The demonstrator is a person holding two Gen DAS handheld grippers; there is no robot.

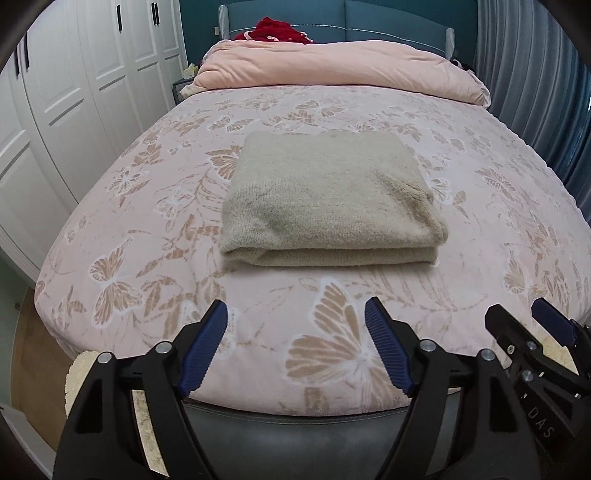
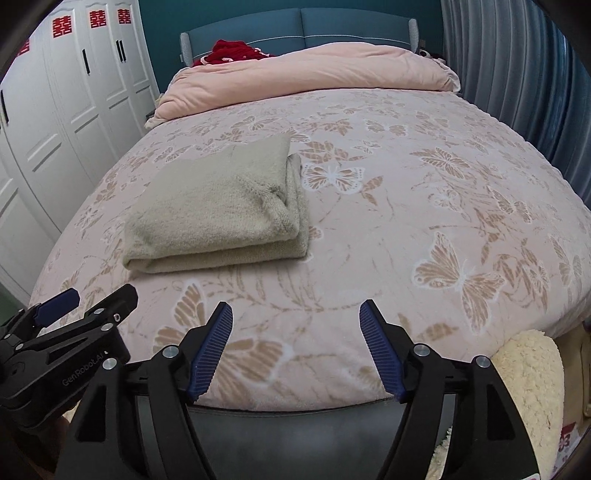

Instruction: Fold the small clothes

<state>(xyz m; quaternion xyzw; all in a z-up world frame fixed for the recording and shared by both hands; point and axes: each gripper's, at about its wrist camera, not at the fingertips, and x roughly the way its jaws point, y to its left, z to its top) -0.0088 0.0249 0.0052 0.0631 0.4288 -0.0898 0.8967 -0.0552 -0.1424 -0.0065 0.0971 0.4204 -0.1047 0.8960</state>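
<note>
Left wrist view: the left gripper [image 1: 295, 325] is seen at the foot of the bed [image 1: 147, 221], its jaws spread wide with nothing held between them.
Right wrist view: the right gripper [image 2: 295, 325] is likewise seen over the bed's near edge, jaws spread wide and empty.
Neighbouring gripper: each gripper is caught at the edge of the other's view, the two held side by side.
Sweater: a beige knitted sweater [image 1: 325, 199] is laid folded into a thick rectangle on the bedspread, well ahead of both grippers and touched by neither; from the right wrist it is seen to the left of centre [image 2: 218, 210].
Bedspread: pink, printed with tan butterflies.
Duvet: a pink duvet [image 1: 332, 66] is bundled across the head of the bed.
Red item: a red fabric heap [image 1: 277, 31] is seen behind the duvet.
Wardrobe: white doors [image 1: 74, 92] are seen along the left.
</note>
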